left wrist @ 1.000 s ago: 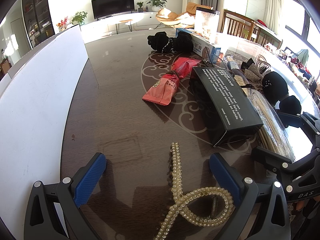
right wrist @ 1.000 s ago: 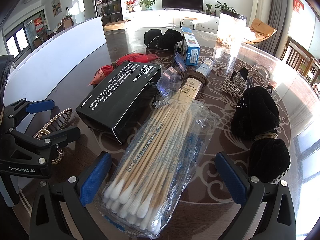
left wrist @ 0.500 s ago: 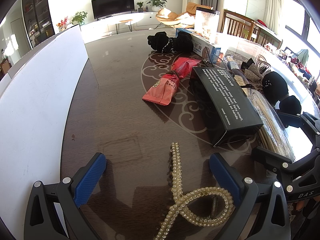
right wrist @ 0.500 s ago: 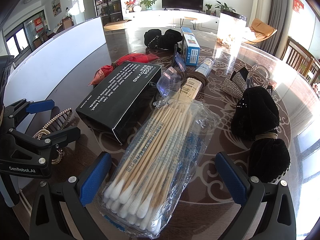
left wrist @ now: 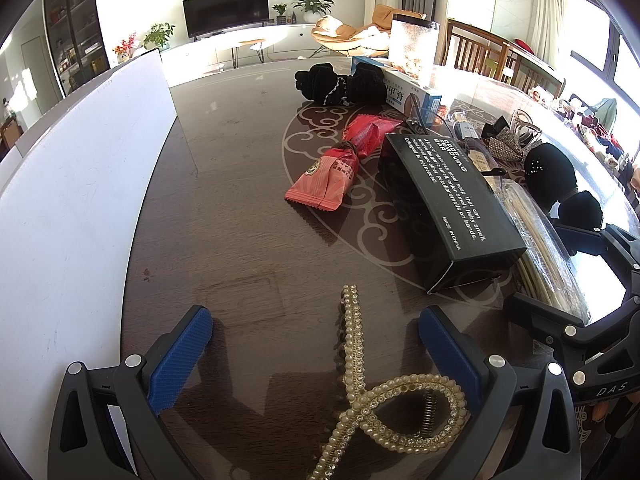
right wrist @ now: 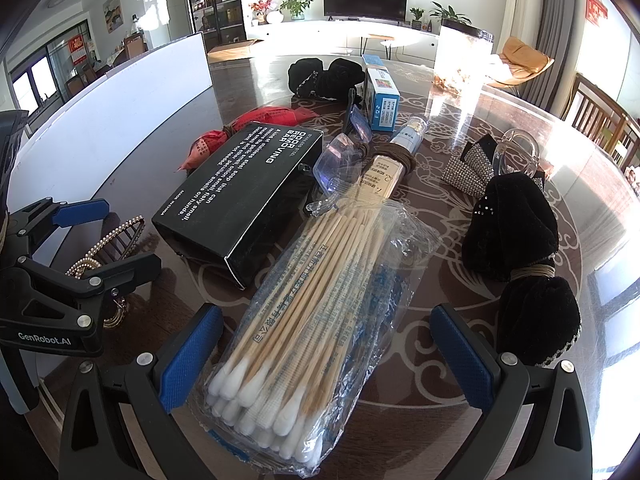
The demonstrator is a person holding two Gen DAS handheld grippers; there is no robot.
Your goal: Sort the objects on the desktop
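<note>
1. The left gripper [left wrist: 316, 344] hangs low over the dark wooden desk [left wrist: 240, 216] with its two blue-padded fingers spread wide, holding nothing.
2. One pearl hair clip [left wrist: 360, 364] lies on the desk between those fingers, touching neither pad; its looped end is nearest the camera and its straight toothed end points away.
3. The right gripper [right wrist: 326, 348] is likewise spread wide and empty.
4. One clear bag of cotton swabs [right wrist: 312, 312] lies between its fingers, cotton tips toward the camera, wooden sticks running away toward the desk's middle.
5. One black box [right wrist: 244, 192] with white lettering lies just left of the swab bag, touching it or nearly so; I cannot tell which.
6. Two red snack packets [left wrist: 344, 160], bound together at the middle, lie beyond the black box, near the desk's centre pattern.
7. One blue-and-white carton [right wrist: 382, 96] sits further back, with one black fabric bundle [right wrist: 324, 76] just beside it toward the far edge.
8. A second black fabric bundle [right wrist: 520, 256], tied with a tan band, lies toward the right edge.
9. One small bottle [right wrist: 394, 156] wrapped with brown bands rests at the far end of the swab bag.
10. One rhinestone bow [right wrist: 470, 168] lies near the right-hand bundle.
11. One white board [left wrist: 76, 184] stands upright along the desk's left edge.
</note>
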